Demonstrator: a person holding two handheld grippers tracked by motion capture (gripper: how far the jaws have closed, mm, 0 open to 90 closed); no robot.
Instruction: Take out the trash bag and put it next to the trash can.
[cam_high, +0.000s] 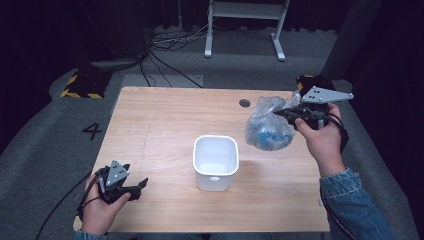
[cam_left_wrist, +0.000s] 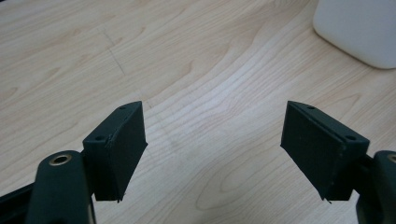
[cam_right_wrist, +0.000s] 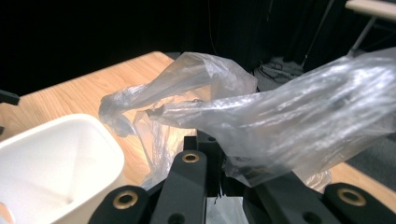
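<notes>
- Bag (cam_high: 267, 125) of clear plastic, with blue stuff inside, hangs off the right gripper (cam_high: 286, 113) just to the right of the tub (cam_high: 215, 162) and a bit further back, lifted off the table (cam_high: 165, 120).
- Right gripper's jaws are pinched together on the bag's bunched top; from the right gripper view the plastic (cam_right_wrist: 261, 116) billows up over the closed jaws, so yeah, it's clamped on the bag.
- Tub is white, squarish, open on top, and looks empty. It sits roughly mid-table, and in the right gripper view its rim (cam_right_wrist: 70, 126) is down at the lower left, close to the bag.
- Left gripper (cam_high: 135, 189) is well to the left of the tub and nearer the person, low over the wood.
- Its jaws are wide apart with nothing between them, just bare table in the left gripper view, and the tub's corner (cam_left_wrist: 359, 32) peeks in at the top right.
- Right hand (cam_high: 322, 137) has a denim sleeve (cam_high: 352, 205) behind it.
</notes>
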